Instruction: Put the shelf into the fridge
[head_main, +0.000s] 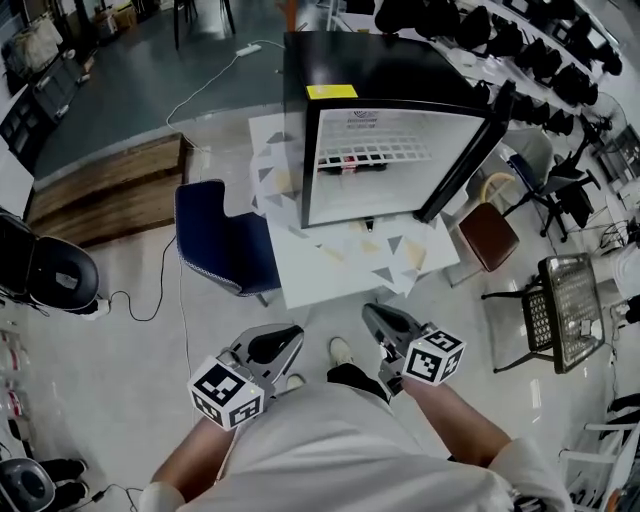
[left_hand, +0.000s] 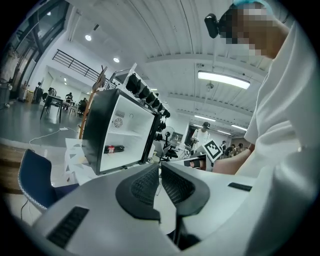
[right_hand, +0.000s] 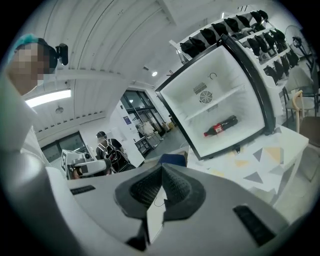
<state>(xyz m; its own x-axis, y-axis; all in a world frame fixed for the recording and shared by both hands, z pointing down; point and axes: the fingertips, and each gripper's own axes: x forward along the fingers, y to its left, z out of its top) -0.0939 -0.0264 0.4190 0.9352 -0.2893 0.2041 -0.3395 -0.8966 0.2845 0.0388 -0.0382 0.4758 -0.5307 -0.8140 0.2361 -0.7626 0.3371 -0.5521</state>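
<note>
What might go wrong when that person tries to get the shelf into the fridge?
The bottle lying inside the fridge might get knocked as the wire shelf slides in. The open door juts out on the right and may catch a corner. The cable on the floor near the blue chair is a trip hazard.
</note>
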